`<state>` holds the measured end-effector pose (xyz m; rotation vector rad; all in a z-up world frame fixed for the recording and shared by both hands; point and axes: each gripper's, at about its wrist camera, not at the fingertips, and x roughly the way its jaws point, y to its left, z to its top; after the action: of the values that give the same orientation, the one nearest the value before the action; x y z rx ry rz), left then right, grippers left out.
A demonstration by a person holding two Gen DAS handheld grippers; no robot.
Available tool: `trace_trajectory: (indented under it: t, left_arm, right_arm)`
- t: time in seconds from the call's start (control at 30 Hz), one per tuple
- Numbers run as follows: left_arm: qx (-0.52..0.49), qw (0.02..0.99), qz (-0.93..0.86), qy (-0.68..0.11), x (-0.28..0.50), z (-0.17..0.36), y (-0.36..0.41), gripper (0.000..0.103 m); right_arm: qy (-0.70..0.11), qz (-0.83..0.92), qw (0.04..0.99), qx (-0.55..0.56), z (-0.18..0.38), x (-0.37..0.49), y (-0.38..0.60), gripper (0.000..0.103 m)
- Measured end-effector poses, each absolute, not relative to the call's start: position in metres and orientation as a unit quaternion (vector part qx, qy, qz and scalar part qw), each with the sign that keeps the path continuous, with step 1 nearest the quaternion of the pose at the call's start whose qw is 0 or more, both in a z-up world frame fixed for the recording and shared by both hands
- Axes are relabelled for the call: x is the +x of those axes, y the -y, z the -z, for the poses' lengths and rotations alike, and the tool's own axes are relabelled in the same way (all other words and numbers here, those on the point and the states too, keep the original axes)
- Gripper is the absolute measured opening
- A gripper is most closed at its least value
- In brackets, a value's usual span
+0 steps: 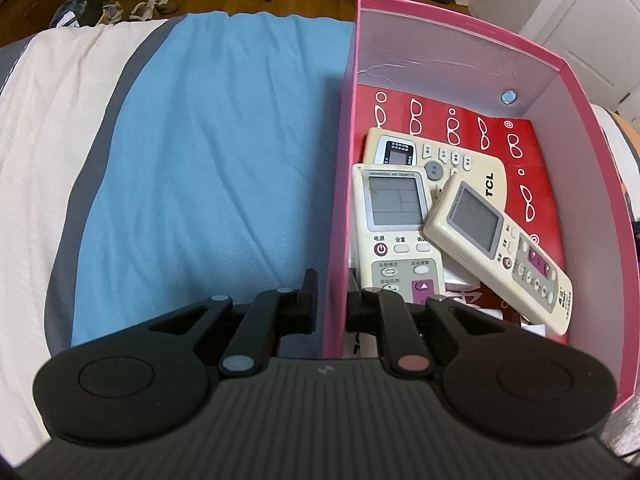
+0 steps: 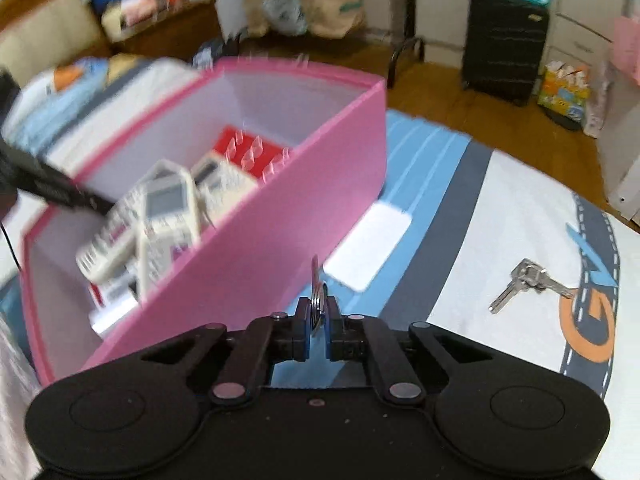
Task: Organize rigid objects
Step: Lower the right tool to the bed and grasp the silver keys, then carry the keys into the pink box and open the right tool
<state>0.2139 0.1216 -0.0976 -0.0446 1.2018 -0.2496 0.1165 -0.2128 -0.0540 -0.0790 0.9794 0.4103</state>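
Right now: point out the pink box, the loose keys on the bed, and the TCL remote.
pink box [image 2: 280,216], right wrist view, outer side wall.
loose keys [image 2: 530,280], right wrist view, bunched key heads.
TCL remote [image 1: 490,186], left wrist view, printed logo.

Three remote controls [image 1: 430,164] [image 1: 394,232] [image 1: 500,252] lie in one pink box [image 1: 576,168], overlapping. One bunch of keys [image 2: 528,282] lies on the bed [image 2: 500,208] to the right; a second bunch [image 2: 318,300], probably keys on a ring, sits between the near tool's pads. One white card [image 2: 370,246] lies beside the box.
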Motion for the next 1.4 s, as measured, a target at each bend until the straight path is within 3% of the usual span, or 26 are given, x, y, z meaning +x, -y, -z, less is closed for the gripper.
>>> trace_trajectory:
  t: [0.37,0.6,0.93,1.07,1.4]
  left_arm:
    - [-0.043,0.815,0.111,-0.567,0.214,0.098,-0.126,0.01]
    - [-0.058,0.814,0.111,-0.568,0.214,0.101,-0.128,0.009]
    - [-0.085,0.809,0.116,-0.569,0.214,0.102,-0.134,0.01]
    - [-0.083,0.809,0.119,-0.57,0.215,0.102,-0.134,0.01]
    - [-0.073,0.81,0.116,-0.571,0.215,0.102,-0.131,0.012]
  right_arm:
    - [-0.353,-0.243,0.903,0.032,-0.021,0.1,0.192,0.007]
    - [-0.396,-0.345,0.85,0.046,-0.013,0.129,0.107,0.007]
    - [-0.461,-0.335,0.821,0.04,0.029,0.164,0.042,0.007]
    - [-0.441,-0.309,0.843,-0.002,0.017,0.153,0.05,0.028]
    - [-0.395,-0.26,0.881,-0.013,-0.032,0.154,0.128,0.042]
